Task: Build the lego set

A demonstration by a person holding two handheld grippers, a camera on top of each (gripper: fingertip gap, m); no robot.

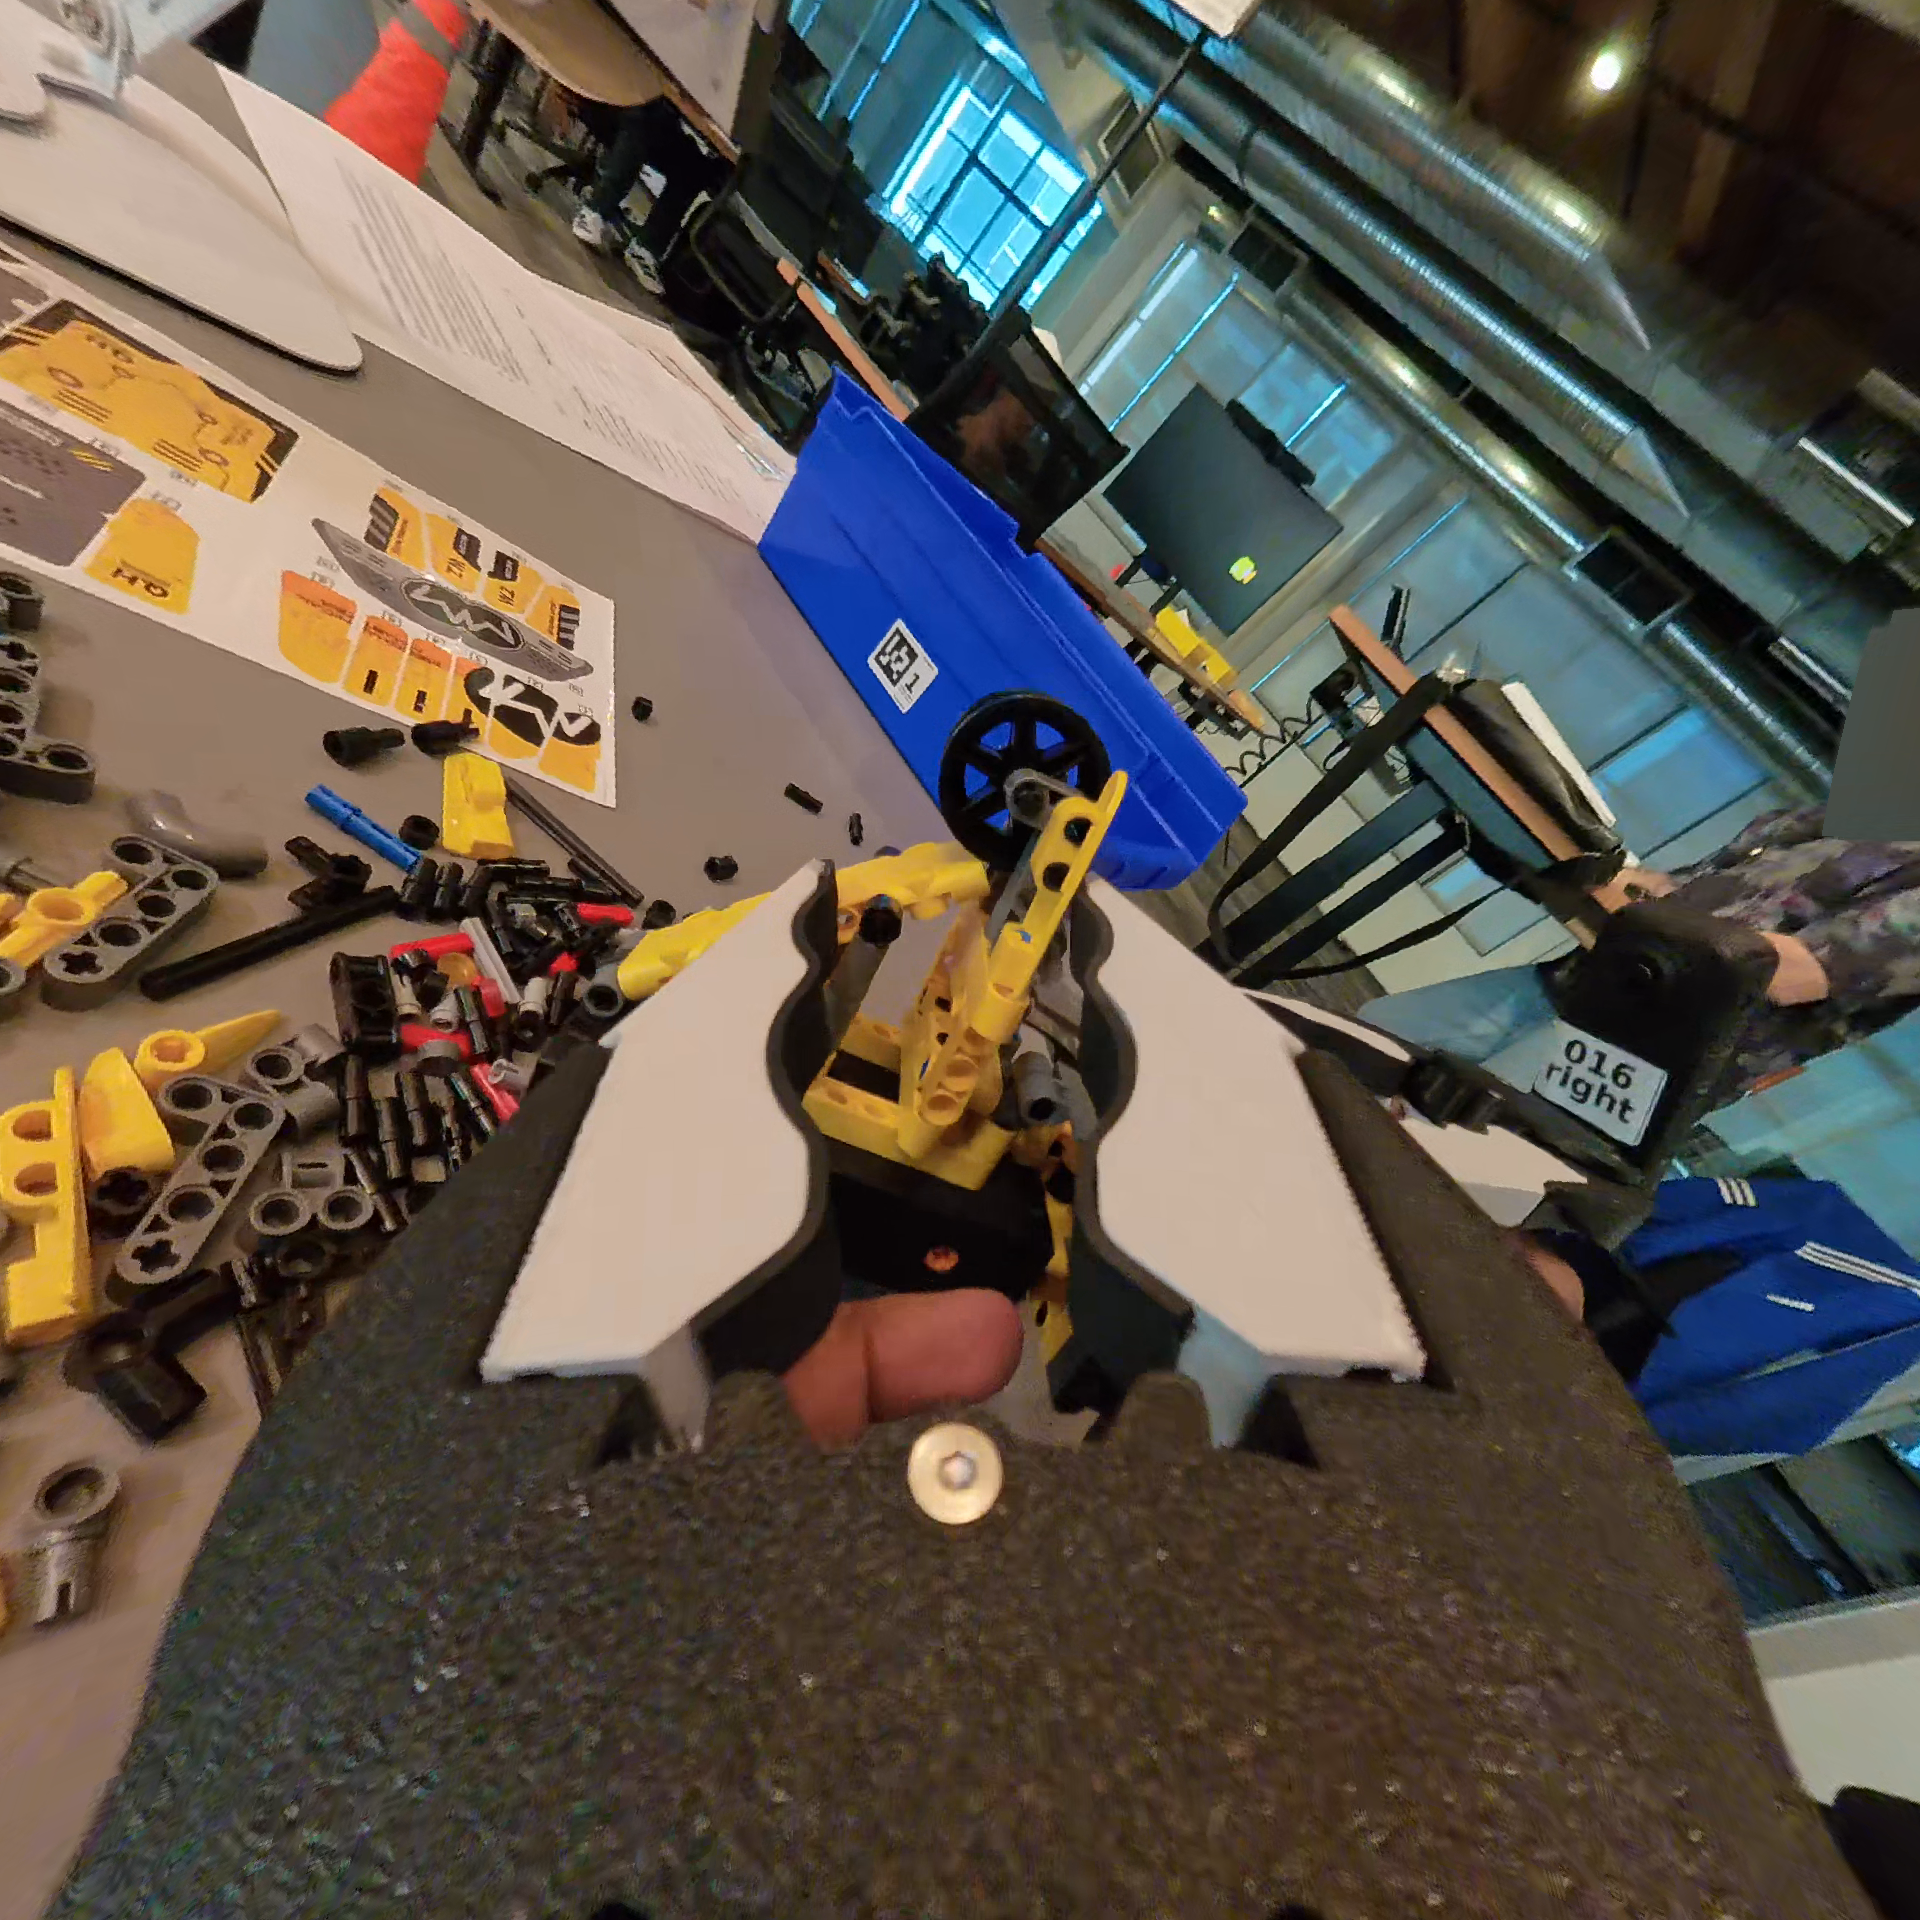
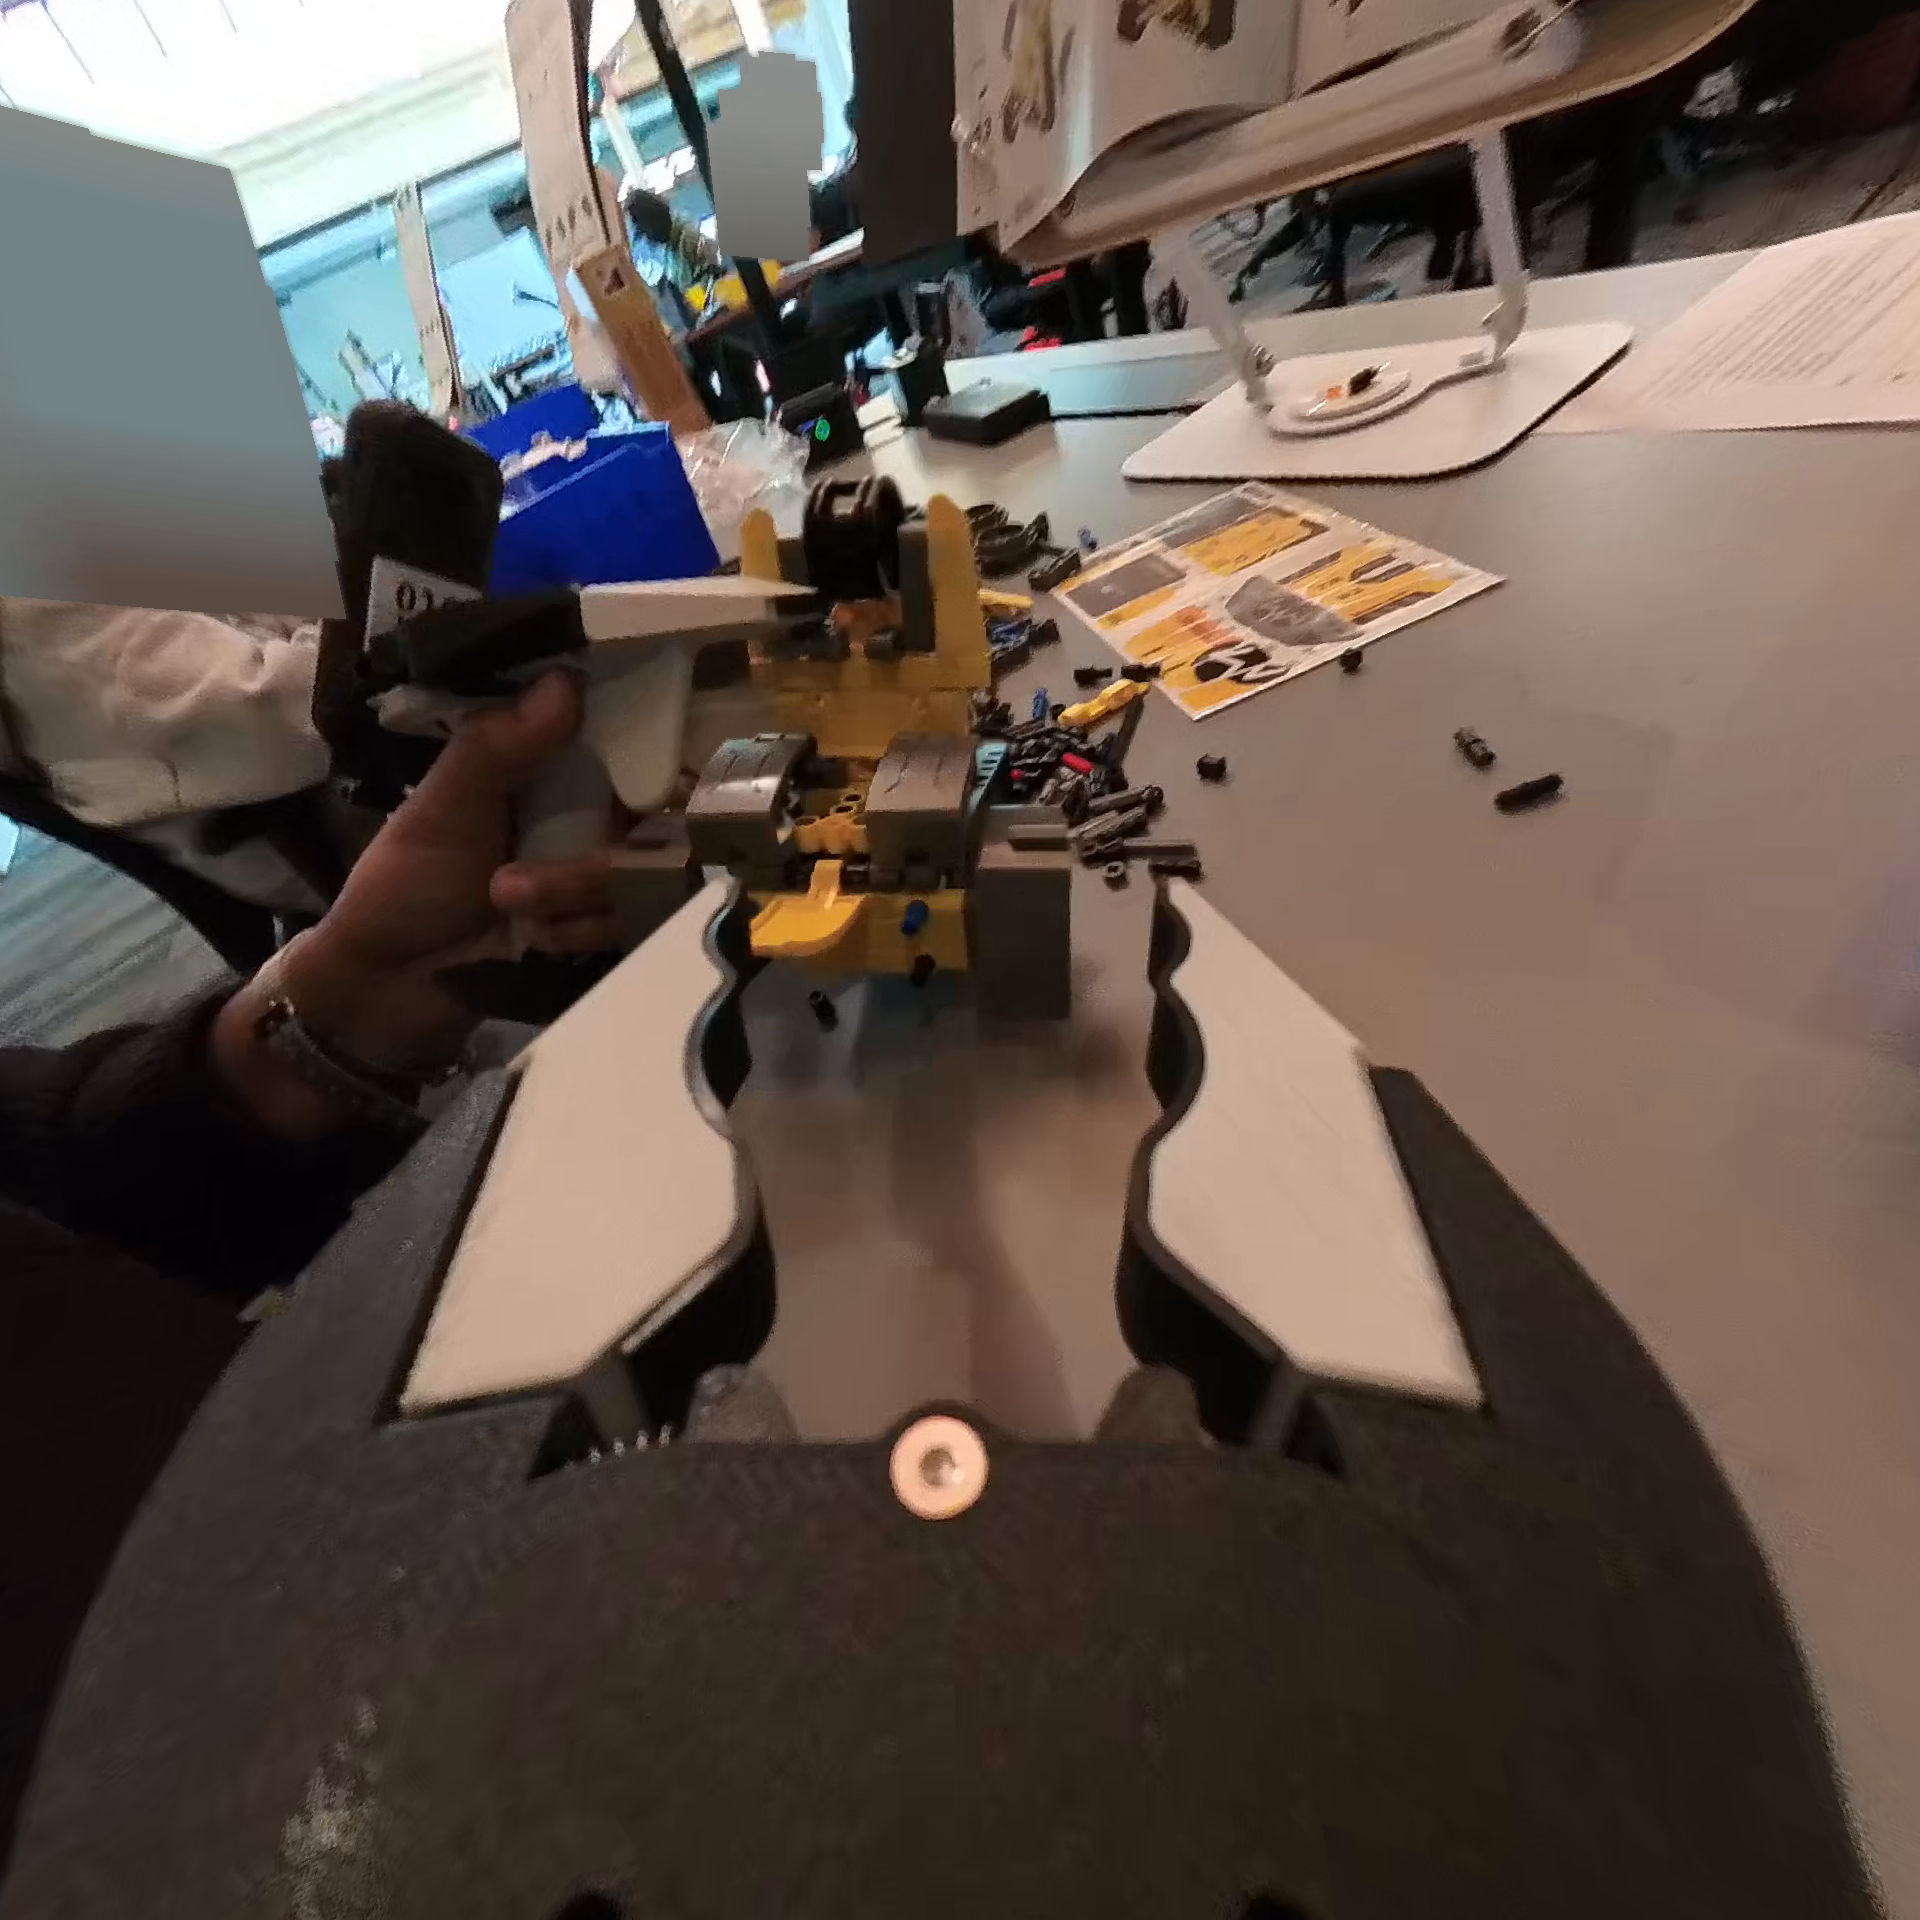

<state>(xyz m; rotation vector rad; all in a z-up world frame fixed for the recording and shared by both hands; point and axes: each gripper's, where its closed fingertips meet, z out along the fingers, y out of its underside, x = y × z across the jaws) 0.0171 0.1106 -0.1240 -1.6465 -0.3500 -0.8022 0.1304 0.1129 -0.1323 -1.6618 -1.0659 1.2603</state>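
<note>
My left gripper (image 1: 951, 914) is shut on a yellow and grey brick vehicle model (image 1: 935, 1070), with a black spoked wheel (image 1: 1023, 790) sticking up beyond the fingertips. A thumb shows under the model. In the right wrist view the left gripper (image 2: 675, 623), held by a hand (image 2: 457, 862), grips the model (image 2: 862, 686) from the left above the grey table (image 2: 1455, 1039). My right gripper (image 2: 945, 904) is open and empty, its tips just short of the model's near end. It also shows in the left wrist view (image 1: 1621, 1029), at the right.
Loose black, grey, yellow and red bricks (image 1: 312, 1039) (image 2: 1091, 769) lie heaped on the table. A sticker sheet (image 1: 447, 613) (image 2: 1268, 592) lies beyond them. A blue bin (image 1: 987, 623) (image 2: 592, 509) stands behind the model. A white stand base (image 2: 1382, 405) and paper sheets (image 2: 1808, 343) lie farther back.
</note>
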